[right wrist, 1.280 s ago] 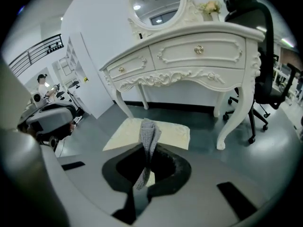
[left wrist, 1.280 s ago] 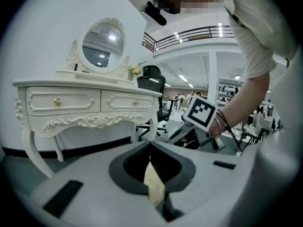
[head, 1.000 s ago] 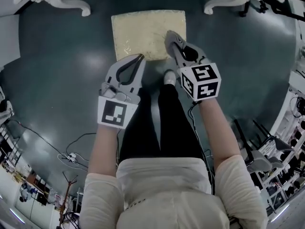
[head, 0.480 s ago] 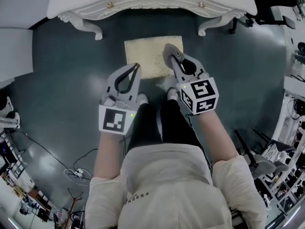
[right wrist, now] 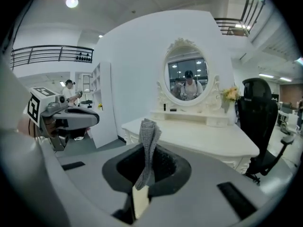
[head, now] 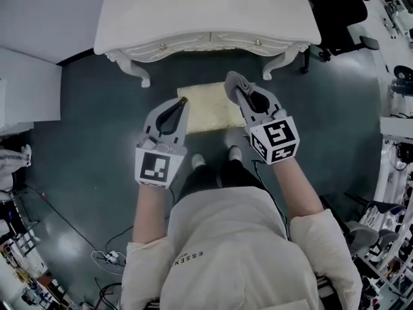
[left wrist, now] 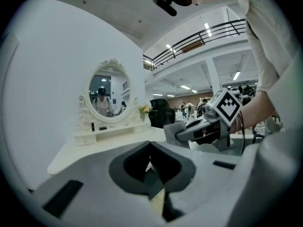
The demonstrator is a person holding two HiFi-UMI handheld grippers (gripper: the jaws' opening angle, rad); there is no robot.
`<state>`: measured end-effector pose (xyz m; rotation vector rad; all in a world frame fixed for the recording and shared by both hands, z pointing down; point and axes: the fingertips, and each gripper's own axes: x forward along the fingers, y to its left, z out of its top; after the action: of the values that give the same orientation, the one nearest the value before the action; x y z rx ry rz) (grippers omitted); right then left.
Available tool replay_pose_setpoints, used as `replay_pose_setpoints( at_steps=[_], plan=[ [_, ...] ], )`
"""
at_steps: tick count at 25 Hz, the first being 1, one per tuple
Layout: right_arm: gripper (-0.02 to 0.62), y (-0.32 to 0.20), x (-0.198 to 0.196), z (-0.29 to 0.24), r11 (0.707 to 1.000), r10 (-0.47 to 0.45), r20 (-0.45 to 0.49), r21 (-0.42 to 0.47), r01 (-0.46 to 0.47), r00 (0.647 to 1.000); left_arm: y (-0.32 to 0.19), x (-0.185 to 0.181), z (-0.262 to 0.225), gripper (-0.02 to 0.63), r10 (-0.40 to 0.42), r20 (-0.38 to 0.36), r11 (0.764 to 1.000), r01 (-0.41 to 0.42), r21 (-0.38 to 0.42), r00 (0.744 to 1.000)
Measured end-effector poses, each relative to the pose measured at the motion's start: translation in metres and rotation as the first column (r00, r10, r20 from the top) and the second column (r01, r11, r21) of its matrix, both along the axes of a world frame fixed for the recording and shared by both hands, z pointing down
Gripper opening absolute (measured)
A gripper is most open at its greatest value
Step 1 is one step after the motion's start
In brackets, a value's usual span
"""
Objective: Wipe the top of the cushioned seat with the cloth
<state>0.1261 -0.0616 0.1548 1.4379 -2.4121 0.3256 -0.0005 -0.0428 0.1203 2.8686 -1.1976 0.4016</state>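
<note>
The cushioned seat is a cream square on the dark floor, in front of a white dressing table. My right gripper is held over the seat's right edge, shut on a grey knitted cloth. In the right gripper view the cloth sticks up from the closed jaws of the right gripper. My left gripper hangs over the seat's left edge, shut with nothing in it. The left gripper view shows its own tips meeting, and the right gripper with the cloth beside it.
An oval mirror stands on the dressing table. A black office chair is to the right, a white cabinet to the left. Cables lie on the floor behind the person. The person's feet are just short of the seat.
The head view has pulled back: the seat looks smaller and farther, and the dressing table has come fully into view. Both grippers keep their hold and stay over the seat's near edge.
</note>
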Motion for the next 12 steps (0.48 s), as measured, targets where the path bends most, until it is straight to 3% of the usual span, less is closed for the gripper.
replay_pose_setpoints(
  at_steps=[12],
  plan=[
    [0.027,0.014,0.015,-0.092,0.98,-0.022,-0.03,0.199,0.028,0.999,0.006,-0.004,-0.085,0.002,-0.04,-0.024,0.991,0.042,0.123,0.999]
  ],
)
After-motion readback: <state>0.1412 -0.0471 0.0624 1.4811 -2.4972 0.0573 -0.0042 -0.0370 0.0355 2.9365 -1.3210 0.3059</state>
